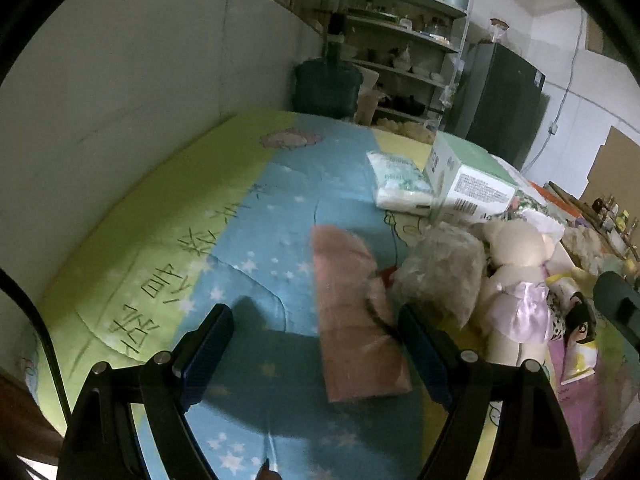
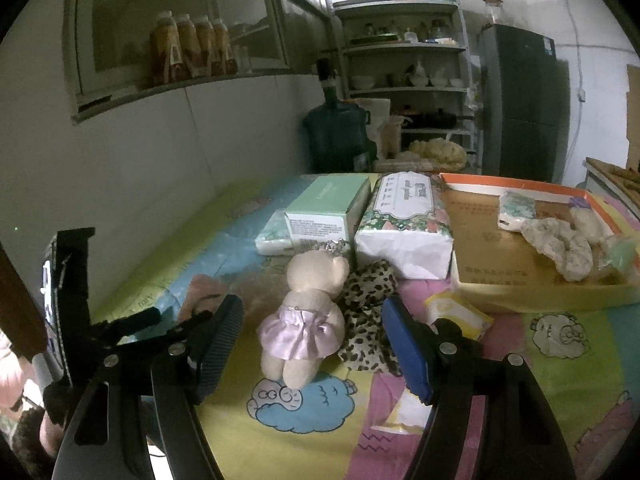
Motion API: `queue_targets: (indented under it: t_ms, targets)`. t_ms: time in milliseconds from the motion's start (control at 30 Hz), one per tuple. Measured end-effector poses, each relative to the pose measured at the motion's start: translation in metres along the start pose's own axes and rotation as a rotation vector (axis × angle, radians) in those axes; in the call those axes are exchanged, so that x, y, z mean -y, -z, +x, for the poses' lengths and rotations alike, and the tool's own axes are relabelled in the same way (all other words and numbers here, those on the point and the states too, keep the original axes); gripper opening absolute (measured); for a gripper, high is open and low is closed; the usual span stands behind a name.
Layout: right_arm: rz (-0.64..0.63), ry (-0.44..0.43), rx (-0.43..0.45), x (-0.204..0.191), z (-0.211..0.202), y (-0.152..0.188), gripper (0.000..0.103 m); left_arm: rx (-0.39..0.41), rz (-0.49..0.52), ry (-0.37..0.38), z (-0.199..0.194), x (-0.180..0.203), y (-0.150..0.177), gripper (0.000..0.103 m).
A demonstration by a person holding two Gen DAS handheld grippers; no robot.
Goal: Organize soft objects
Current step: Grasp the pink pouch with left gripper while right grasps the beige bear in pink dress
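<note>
Both pairs of jaws stand wide with nothing between the pads: our left gripper (image 1: 316, 354) hangs over the pink folded cloth (image 1: 352, 316), and our right gripper (image 2: 312, 344) frames the teddy bear in the lilac skirt (image 2: 306, 316). The soft things lie in a loose heap on the cartoon-printed bedsheet (image 1: 168, 232), towards its right half; the bear rests face down beside a leopard-print cloth (image 2: 368, 320), with a clear bag of fluffy stuff (image 1: 440, 272) between bear and pink cloth. Behind them, towards the bed's far edge, stand a green tissue box (image 2: 324, 212) and a flowered tissue pack (image 2: 404, 224), and at the right edge an orange-rimmed cardboard box (image 2: 516, 292) already holds a few soft pieces. We judge the step to be the reach for a first pick, most likely the bear for that box. To do it well we should bring the right pads down either side of the bear's body at the skirt, not the head, and keep the far pad clear of the leopard-print cloth touching it, so only one thing lifts. Both grippers point forward and downward at the sheet, ours on the left the steeper, and neither touches anything yet.
</note>
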State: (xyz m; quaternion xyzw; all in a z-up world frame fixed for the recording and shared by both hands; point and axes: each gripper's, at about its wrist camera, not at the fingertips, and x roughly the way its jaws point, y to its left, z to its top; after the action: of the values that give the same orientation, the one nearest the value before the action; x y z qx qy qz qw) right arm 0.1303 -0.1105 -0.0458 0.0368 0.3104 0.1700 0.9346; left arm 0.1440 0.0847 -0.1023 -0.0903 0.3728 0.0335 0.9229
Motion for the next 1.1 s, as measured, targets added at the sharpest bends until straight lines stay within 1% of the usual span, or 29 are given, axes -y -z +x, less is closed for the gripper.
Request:
queue_targets:
  t_ms: [133, 233, 267, 300, 333, 400, 533, 567, 600, 667, 767, 833, 900, 967, 1100]
  targets:
    - [-0.003, -0.001, -0.01, 0.0, 0.004, 0.0, 0.074, 0.007, -0.008, 0.0, -0.001, -0.002, 0.0, 0.084]
    - [-0.007, -0.001, -0.025, -0.002, 0.011, 0.001, 0.074, 0.017, -0.008, -0.004, -0.001, -0.003, 0.001, 0.081]
    - [-0.009, -0.004, -0.03, -0.003, 0.014, 0.001, 0.074, 0.02, -0.006, -0.006, -0.001, -0.003, 0.002, 0.076]
    - [-0.01, -0.007, -0.035, -0.003, 0.016, 0.002, 0.074, 0.027, -0.007, -0.012, -0.001, -0.005, 0.002, 0.067]
    - [-0.012, -0.013, -0.042, -0.004, 0.018, 0.002, 0.074, 0.032, -0.011, -0.02, -0.001, -0.007, 0.002, 0.063]
    - [-0.016, -0.019, -0.053, -0.006, 0.023, 0.004, 0.074, 0.042, -0.027, -0.02, -0.002, -0.014, 0.001, 0.048]
    - [-0.022, -0.021, -0.073, -0.01, 0.033, 0.005, 0.074, 0.049, -0.055, 0.002, -0.003, -0.026, 0.0, 0.034]
    - [-0.025, -0.02, -0.078, -0.011, 0.036, 0.006, 0.073, 0.051, -0.061, 0.0, -0.002, -0.029, -0.001, 0.025]
    - [-0.028, -0.019, -0.082, -0.011, 0.038, 0.007, 0.069, 0.054, -0.068, 0.002, -0.002, -0.033, -0.001, 0.022]
    - [-0.04, -0.011, -0.095, -0.014, 0.043, 0.009, 0.062, 0.056, -0.076, 0.023, -0.002, -0.037, -0.001, 0.022]
    - [-0.055, 0.006, -0.105, -0.016, 0.047, 0.011, 0.058, 0.061, -0.073, 0.033, -0.002, -0.04, -0.001, 0.021]
    - [-0.064, 0.025, -0.107, -0.017, 0.049, 0.012, 0.052, 0.066, -0.076, 0.043, -0.002, -0.041, 0.0, 0.021]
    - [-0.069, 0.048, -0.11, -0.016, 0.051, 0.012, 0.035, 0.069, -0.079, 0.051, -0.002, -0.044, 0.0, 0.02]
    - [-0.08, 0.052, -0.12, -0.016, 0.054, 0.013, 0.028, 0.069, -0.082, 0.059, -0.002, -0.045, 0.001, 0.019]
    - [-0.125, 0.08, -0.121, -0.021, 0.057, 0.014, 0.028, 0.07, -0.081, 0.066, -0.005, -0.046, 0.004, 0.019]
